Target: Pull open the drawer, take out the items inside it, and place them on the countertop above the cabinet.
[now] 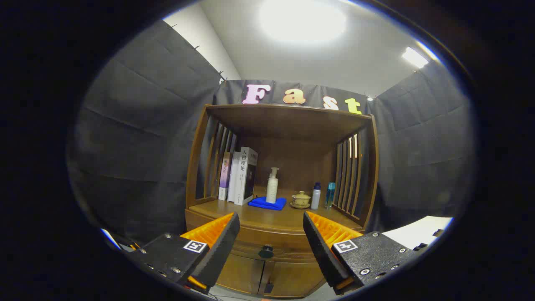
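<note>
Two tool (271,234) fingers spread — drawer knob (266,251) between, untouched

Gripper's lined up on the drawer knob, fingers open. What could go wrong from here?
1. The drawer knob is small and round and sits between the open fingers of the gripper, still beyond them; a slightly off-centre close could slip off it.
2. The countertop already holds a blue cloth, pump bottle, lidded cup and two small bottles; placing items could knock them over.
</note>
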Available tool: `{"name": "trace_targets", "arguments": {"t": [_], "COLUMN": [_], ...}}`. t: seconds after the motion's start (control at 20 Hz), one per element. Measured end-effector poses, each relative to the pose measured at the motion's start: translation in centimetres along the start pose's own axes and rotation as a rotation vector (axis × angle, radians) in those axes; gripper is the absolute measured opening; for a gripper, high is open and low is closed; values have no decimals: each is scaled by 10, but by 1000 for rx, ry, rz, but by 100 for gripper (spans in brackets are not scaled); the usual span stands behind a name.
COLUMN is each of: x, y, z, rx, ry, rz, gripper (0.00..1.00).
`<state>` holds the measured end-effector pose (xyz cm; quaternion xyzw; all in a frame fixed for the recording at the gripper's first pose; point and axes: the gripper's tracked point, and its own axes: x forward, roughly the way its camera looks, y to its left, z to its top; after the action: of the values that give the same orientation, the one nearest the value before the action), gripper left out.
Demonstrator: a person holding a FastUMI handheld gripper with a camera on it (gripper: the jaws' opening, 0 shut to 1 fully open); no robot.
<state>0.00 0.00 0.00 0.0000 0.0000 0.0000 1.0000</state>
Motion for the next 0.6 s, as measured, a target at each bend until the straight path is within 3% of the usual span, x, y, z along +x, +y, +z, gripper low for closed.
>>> {"name": "trace_targets", "arguments": {"t": [0.6], "x": [0], "y": [-23], "z": [3], "rx": [48], "ry": [-7], "rz": [-59], "gripper": [94]}}
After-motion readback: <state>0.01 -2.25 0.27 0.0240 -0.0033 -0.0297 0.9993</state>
